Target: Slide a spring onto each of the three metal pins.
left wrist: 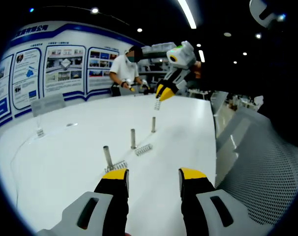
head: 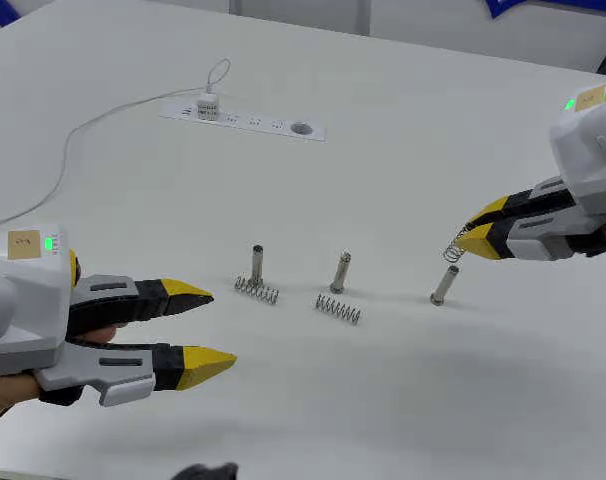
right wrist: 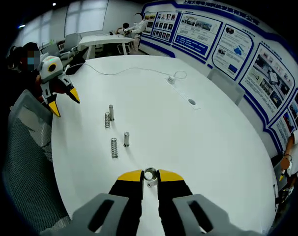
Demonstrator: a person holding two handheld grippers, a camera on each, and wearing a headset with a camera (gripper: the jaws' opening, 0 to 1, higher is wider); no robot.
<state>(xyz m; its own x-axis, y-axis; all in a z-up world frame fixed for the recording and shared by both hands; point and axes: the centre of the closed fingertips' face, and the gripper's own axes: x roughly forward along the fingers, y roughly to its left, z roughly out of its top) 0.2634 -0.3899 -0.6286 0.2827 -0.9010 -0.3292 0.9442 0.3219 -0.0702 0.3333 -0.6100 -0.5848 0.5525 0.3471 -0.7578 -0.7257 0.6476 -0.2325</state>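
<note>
Three metal pins stand upright on the white table: the left pin [head: 257, 263], the middle pin [head: 341, 272] and the right pin [head: 444, 284]. One spring [head: 256, 290] lies at the foot of the left pin, another spring [head: 338, 308] lies in front of the middle pin. My right gripper [head: 467, 242] is shut on a third spring [head: 453, 249], which hangs just above the right pin. In the right gripper view that spring [right wrist: 150, 175] sits end-on between the tips. My left gripper [head: 209, 326] is open, left of the left pin [left wrist: 107, 157], holding nothing.
A white power strip [head: 245, 118] with a plugged adapter and a cable [head: 68, 150] lies at the far side of the table. A mesh chair [left wrist: 257, 157] stands by the table edge. A person [left wrist: 124, 73] works at another table in the background.
</note>
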